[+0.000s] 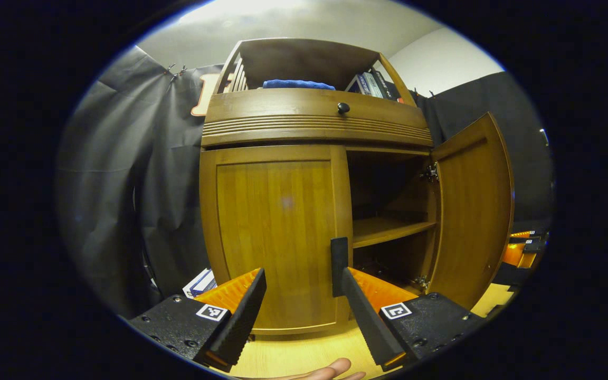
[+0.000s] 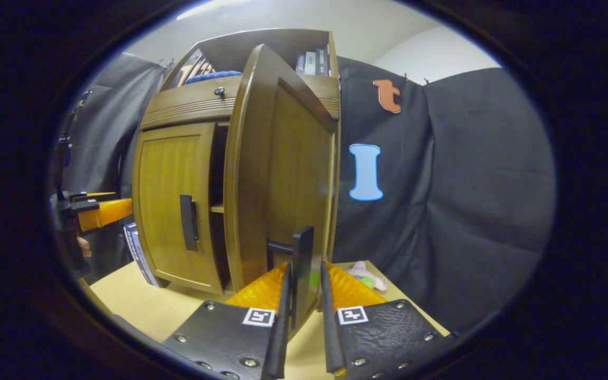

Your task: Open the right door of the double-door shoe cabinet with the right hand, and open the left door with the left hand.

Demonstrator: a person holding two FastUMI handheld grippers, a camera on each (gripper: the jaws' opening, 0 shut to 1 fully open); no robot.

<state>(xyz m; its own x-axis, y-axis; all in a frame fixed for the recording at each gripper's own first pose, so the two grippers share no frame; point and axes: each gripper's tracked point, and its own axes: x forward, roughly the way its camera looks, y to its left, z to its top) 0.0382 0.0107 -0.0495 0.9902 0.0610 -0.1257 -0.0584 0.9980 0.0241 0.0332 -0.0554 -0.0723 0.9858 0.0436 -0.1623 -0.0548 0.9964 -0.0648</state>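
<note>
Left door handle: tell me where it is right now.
In the left gripper view the left door handle stands on the closed left door, at its edge by the open compartment, just above the left gripper's right finger.

Blue cloth (image 1: 297,84) and books (image 1: 371,84) on top shelf.

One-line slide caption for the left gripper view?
Open left gripper nears the shut left door's handle; right door already stands open.
</note>
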